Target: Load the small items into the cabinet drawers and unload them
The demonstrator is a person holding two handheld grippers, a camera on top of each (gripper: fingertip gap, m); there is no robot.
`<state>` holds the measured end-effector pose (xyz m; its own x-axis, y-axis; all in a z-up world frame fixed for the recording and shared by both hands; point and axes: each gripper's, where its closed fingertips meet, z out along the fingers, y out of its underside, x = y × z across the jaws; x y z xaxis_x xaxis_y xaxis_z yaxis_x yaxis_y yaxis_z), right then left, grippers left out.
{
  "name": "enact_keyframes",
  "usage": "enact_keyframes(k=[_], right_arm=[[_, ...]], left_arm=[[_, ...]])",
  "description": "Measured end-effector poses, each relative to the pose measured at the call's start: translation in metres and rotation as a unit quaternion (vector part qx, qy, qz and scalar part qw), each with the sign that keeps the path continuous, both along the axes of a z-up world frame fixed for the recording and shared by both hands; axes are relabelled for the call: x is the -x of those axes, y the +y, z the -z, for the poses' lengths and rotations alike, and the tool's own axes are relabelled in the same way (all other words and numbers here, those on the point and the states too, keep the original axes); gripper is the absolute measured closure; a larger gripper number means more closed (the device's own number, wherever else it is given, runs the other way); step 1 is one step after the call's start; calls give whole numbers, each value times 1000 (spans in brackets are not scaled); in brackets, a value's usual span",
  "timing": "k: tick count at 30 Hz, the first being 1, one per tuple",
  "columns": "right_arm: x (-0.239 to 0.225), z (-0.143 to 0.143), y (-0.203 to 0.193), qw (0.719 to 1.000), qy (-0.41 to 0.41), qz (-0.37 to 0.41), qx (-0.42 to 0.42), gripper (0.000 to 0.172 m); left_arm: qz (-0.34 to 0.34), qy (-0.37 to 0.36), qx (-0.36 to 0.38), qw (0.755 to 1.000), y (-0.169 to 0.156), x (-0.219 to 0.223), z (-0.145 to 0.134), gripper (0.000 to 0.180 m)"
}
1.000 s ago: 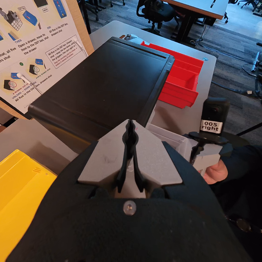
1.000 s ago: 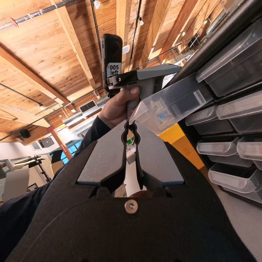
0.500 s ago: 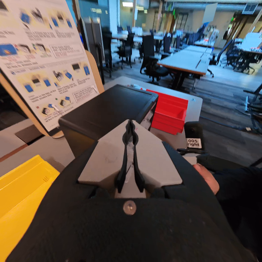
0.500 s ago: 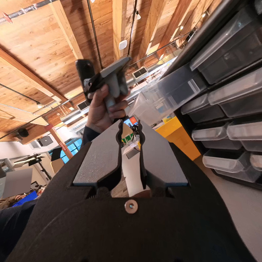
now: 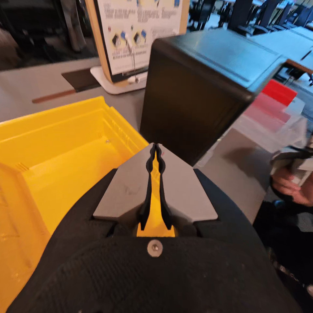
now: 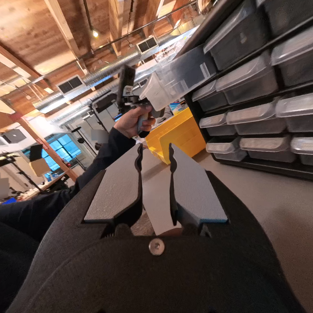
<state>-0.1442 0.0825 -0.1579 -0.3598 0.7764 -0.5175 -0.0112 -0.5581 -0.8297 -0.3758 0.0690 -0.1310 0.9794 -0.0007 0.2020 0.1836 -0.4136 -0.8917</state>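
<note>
Since the previous frame, left tool point(image 5: 155, 146) has swung over the yellow bin point(image 5: 67, 152), tips together, nothing visible between them; right tool point(image 6: 155, 149) stands apart, empty. Top drawer point(image 6: 177, 84) protrudes from cabinet point(image 6: 254, 101): close squarely.

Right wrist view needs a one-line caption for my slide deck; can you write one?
Open right gripper faces a yellow bin beside a drawer cabinet with one clear drawer pulled out.
</note>
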Motion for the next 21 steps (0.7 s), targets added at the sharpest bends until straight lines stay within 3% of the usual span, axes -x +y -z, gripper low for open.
enact_keyframes(k=[5, 11, 15, 21], right_arm=[[-26, -15, 13, 999, 14, 34, -34, 145], [-47, -25, 24, 996, 23, 51, -67, 145], [-61, -32, 37, 994, 30, 65, -80, 146], [-79, -39, 56, 991, 40, 88, -92, 147]], left_arm=[[47, 10, 104, 993, 28, 12, 52, 163], [107, 110, 269, 951, 29, 26, 120, 162], [135, 128, 288, 939, 33, 19, 134, 174], [153, 151, 308, 927, 37, 23, 138, 170]])
